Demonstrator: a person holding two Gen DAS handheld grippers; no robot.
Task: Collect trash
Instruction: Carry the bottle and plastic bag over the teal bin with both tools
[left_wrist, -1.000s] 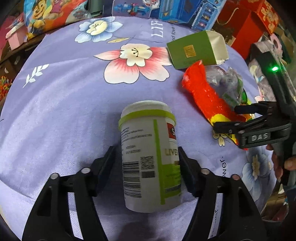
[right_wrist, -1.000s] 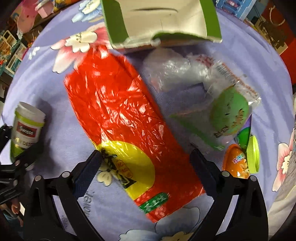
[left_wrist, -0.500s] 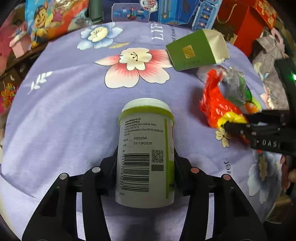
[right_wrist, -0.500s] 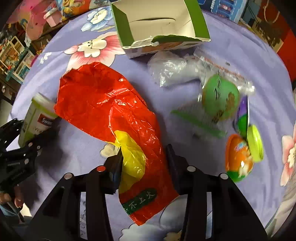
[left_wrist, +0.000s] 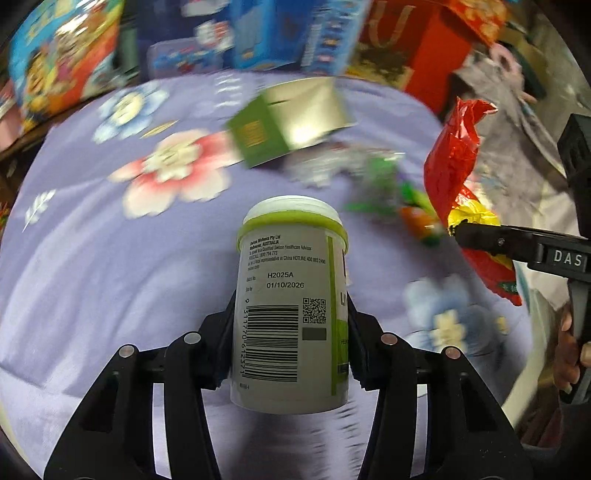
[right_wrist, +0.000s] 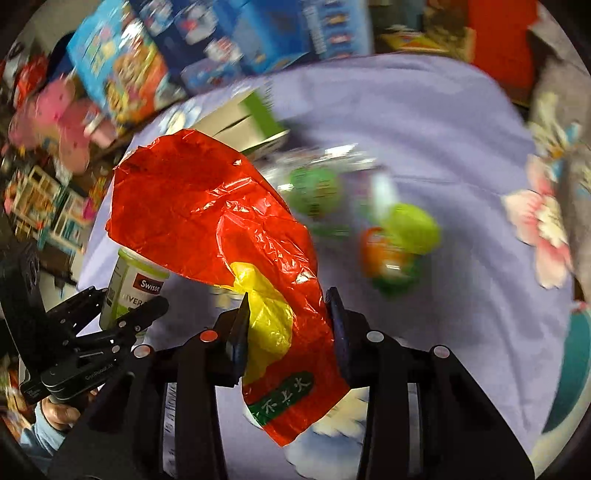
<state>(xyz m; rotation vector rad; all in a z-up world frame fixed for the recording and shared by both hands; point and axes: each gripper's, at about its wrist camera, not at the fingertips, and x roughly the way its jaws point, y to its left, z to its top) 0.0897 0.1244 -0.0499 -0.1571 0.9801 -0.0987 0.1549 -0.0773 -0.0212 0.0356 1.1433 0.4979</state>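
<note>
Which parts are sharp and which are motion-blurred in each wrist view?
Left wrist view: the supplement bottle in the left gripper is sharp; green carton and cloth smeared. Right wrist view: red plastic bag in the right gripper is sharp; background streaked.

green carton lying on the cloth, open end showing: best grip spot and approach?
Take the green carton across its two long side walls near the middle, coming from above. It lies on its side on the purple cloth, so flat parallel walls face the jaws; its open end looks flimsy, so probably stay clear of that.
</note>
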